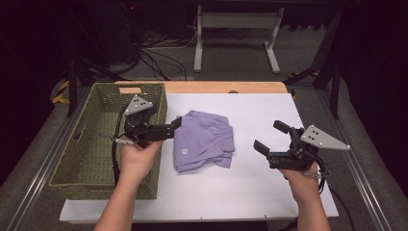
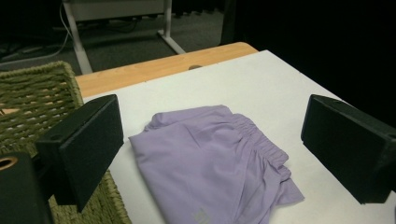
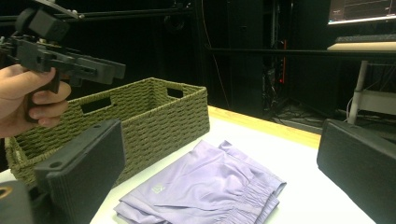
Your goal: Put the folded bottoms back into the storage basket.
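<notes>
Forearms rise from the bottom edge of the high view, each hand holding a gripper. On the left, the left gripper (image 1: 163, 129) is held above the right rim of the basket (image 1: 72, 159), its jaws pointing right toward the shorts (image 1: 204, 140); from this angle I cannot tell how far its jaws stand apart. To the right, the right gripper (image 1: 272, 136) hovers over the white table (image 1: 269, 187), well apart from the shorts, with its jaws spread and nothing between them. Folded into a neat pile, the lilac shorts lie on the table just beside the basket, between the two grippers.

Black jaws frame the left gripper view, wide apart and empty. Between them, lower down, lie the shorts (image 2: 210, 163), waistband gathered toward the right. Part of the woven basket (image 2: 32, 98) shows at the left, behind the near jaw, and the wooden table edge (image 2: 154, 67) runs across behind.

Two jaws also stand spread at the sides of the right gripper view, gripping nothing. Beyond them the shorts (image 3: 205, 186) rest on the table, a small pale logo on the top fold. Just behind sits the basket (image 3: 154, 116), and above its left end a hand (image 3: 28, 100) holds the left gripper (image 3: 116, 70).
</notes>
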